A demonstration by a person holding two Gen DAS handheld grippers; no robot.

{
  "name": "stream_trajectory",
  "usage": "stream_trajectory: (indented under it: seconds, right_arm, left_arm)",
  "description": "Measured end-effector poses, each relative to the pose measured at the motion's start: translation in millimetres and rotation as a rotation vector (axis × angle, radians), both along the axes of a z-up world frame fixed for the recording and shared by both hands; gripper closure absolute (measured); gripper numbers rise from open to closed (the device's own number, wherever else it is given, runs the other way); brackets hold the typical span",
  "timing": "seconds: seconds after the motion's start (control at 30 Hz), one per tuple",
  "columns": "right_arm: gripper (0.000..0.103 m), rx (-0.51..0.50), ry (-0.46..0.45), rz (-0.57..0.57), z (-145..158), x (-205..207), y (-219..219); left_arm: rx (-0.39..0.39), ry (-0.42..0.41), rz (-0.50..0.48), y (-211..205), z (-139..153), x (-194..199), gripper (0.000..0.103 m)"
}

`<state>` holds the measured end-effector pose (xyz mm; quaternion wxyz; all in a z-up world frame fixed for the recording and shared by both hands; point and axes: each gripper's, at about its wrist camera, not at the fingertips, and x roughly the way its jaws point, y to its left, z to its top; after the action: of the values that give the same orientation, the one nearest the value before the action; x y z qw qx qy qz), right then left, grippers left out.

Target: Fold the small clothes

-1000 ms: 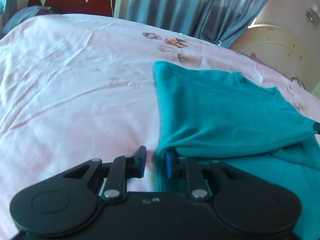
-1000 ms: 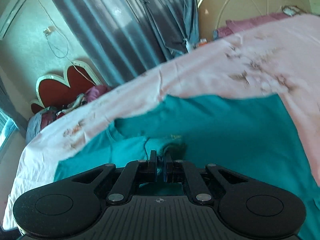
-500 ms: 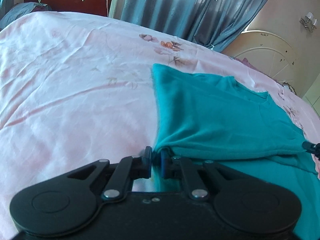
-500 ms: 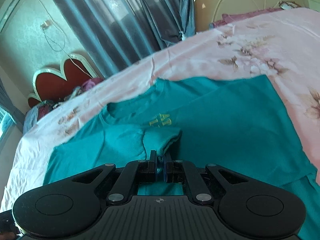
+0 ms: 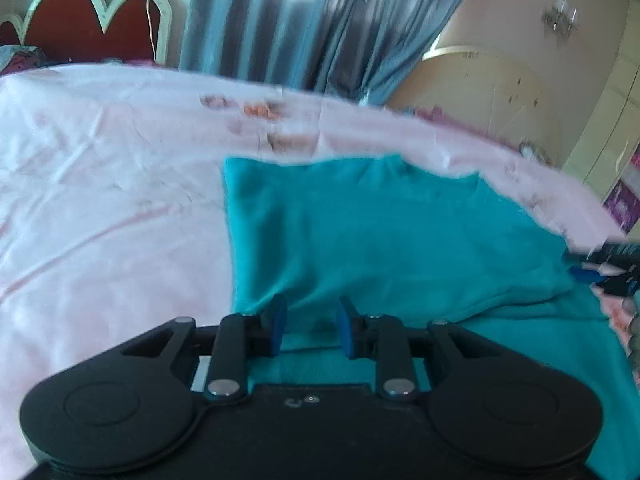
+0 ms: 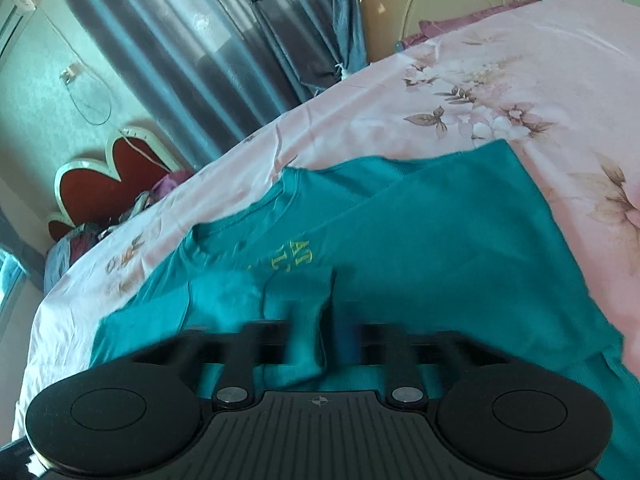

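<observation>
A teal T-shirt (image 5: 392,240) lies on the pink bed sheet (image 5: 104,200), one side folded over the rest. My left gripper (image 5: 310,326) is open at the shirt's near folded edge, with cloth lying between its blue pads but not pinched. In the right wrist view the shirt (image 6: 440,248) shows yellow lettering and a folded sleeve. My right gripper (image 6: 320,344) is blurred by motion; its fingers stand apart over the sleeve cloth. The right gripper also shows at the right edge of the left wrist view (image 5: 600,270).
A red scalloped headboard (image 5: 92,20) and grey-blue curtains (image 5: 288,20) stand behind the bed. A cream round-topped board (image 5: 492,92) stands at the far right. Bedding is piled near the headboard (image 6: 100,232). The floral sheet (image 6: 520,92) spreads beyond the shirt.
Both grippers were shut on shirt cloth half a second ago and have opened, letting the fold and sleeve drop. The left gripper has shifted right over the shirt's edge.
</observation>
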<state>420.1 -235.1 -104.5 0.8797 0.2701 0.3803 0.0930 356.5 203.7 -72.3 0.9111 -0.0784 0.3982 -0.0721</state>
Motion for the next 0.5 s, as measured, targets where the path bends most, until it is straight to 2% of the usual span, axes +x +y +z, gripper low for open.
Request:
stream_trajectory:
  seconds: [0.03,0.07,0.17,0.27,0.33,0.37,0.4,0.43,0.5]
  right_arm:
    - [0.044,0.011,-0.003,0.012,-1.0,3.2,0.2]
    - [0.044,0.026,0.004,0.024,-2.7,7.1,0.5]
    - [0.045,0.06,0.03,0.056,-11.9,21.3,1.9]
    - [0.045,0.124,0.109,0.055,-29.5,41.3,-0.9]
    - [0.06,0.122,0.108,0.062,-31.9,48.6,0.1]
    - [0.082,0.103,0.112,0.078,-31.7,51.5,2.2]
    - [0.094,0.076,0.11,0.093,-30.6,52.8,4.8]
    - [0.096,0.047,0.088,0.111,-27.6,51.4,7.8]
    - [0.098,-0.054,-0.017,0.136,-10.8,39.6,16.1]
  left_arm:
    - [0.005,0.045,-0.004,-0.8,-9.2,5.8,0.076]
    - [-0.004,0.054,-0.011,0.6,-14.2,7.6,0.076]
    - [-0.032,0.056,-0.016,6.8,-14.7,6.4,0.078]
    - [-0.047,0.062,-0.029,10.7,-15.5,7.1,0.078]
    - [-0.054,0.069,-0.039,13.0,-15.4,8.3,0.078]
    - [-0.056,0.073,-0.047,13.1,-15.3,11.5,0.078]
    - [-0.057,0.075,-0.053,14.2,-15.3,11.9,0.078]
    - [-0.059,0.076,-0.06,15.5,-15.3,13.5,0.078]
    - [-0.062,0.077,-0.067,17.0,-14.3,12.2,0.079]
